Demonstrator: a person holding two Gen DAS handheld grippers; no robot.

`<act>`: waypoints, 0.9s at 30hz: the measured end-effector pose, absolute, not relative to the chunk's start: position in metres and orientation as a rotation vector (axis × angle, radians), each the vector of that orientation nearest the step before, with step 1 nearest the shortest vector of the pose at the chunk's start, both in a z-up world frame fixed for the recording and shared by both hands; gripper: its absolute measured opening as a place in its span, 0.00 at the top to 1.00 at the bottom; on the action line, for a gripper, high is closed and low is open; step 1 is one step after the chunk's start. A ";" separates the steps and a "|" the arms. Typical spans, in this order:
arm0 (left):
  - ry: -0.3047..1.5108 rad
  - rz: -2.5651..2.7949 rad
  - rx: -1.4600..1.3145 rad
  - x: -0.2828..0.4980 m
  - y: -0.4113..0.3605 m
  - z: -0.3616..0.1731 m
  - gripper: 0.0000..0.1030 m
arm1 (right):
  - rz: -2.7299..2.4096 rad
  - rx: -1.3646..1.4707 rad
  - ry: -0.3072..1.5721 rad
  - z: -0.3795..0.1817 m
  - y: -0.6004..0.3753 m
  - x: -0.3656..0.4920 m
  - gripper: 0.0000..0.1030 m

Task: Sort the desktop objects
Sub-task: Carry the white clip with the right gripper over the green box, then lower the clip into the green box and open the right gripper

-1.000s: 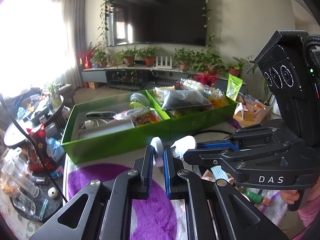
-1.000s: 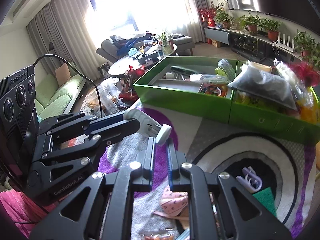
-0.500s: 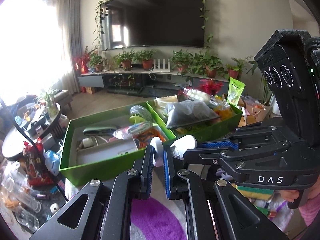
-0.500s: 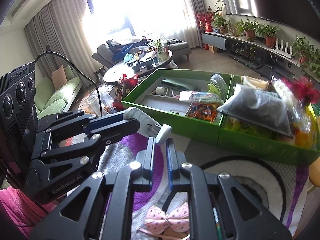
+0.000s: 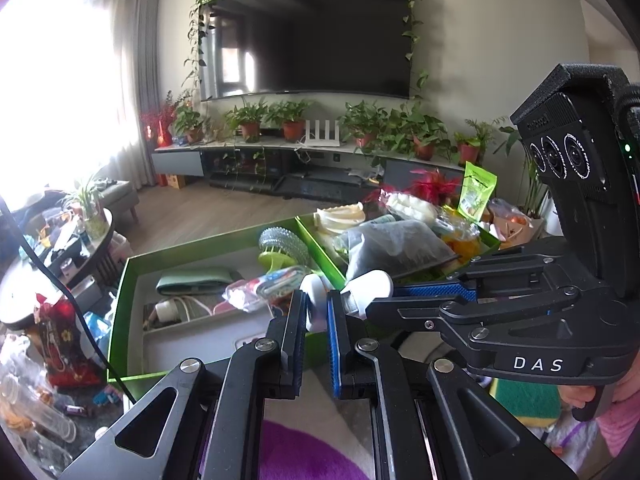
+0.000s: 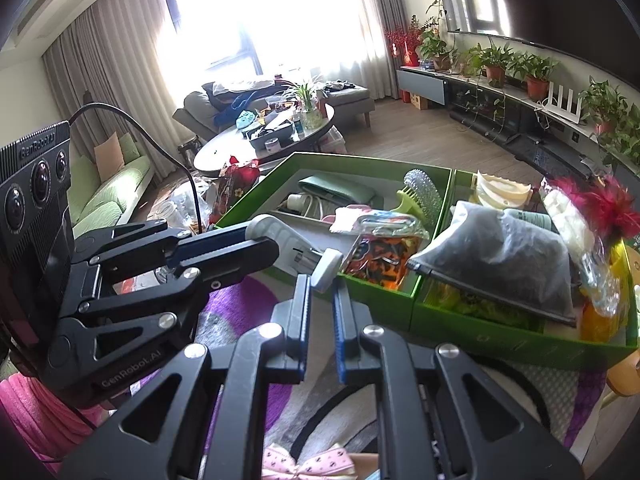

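Note:
Both grippers hold one white and grey handheld device (image 6: 288, 246). In the right wrist view my left gripper (image 6: 256, 240) is shut on its grey body, and my right gripper (image 6: 321, 294) is shut on its flat white end. In the left wrist view my left gripper (image 5: 317, 308) grips the white end (image 5: 314, 294), and my right gripper (image 5: 384, 300) comes in from the right, shut on the rounded white body (image 5: 370, 286). The device hangs just above the near wall of the left green box (image 6: 288, 164).
The left green box holds a green pouch (image 6: 336, 188), a white plug and cable (image 6: 304, 202), a hairbrush (image 6: 420, 194) and snack bags. The right green box (image 6: 500, 336) is heaped with bags. A patterned mat (image 6: 248, 304) lies below, with a pink bow (image 6: 308, 464).
Both grippers have carried the device forward from over the purple mat to the near edge of the left green box. The grips are unchanged.

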State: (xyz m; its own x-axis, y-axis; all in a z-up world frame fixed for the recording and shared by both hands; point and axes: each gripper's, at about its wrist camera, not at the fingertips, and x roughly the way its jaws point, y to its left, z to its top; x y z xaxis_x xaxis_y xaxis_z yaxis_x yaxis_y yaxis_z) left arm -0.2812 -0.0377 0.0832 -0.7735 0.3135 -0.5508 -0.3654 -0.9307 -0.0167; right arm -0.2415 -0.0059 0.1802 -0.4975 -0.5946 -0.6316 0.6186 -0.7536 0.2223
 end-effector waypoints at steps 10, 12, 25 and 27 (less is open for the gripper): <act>0.108 2.627 -0.808 -0.323 -0.037 0.074 0.92 | -2.264 0.943 0.061 0.176 -0.005 -0.280 0.89; 0.106 2.621 -0.817 -0.330 -0.038 0.071 0.92 | -2.264 0.953 0.062 0.174 -0.006 -0.287 0.89; 0.059 2.594 -0.879 -0.353 -0.044 0.047 0.92 | -2.258 1.017 0.062 0.155 -0.013 -0.311 0.86; 0.067 2.613 -0.877 -0.351 -0.046 0.045 0.92 | -2.268 1.012 0.070 0.154 -0.014 -0.310 0.84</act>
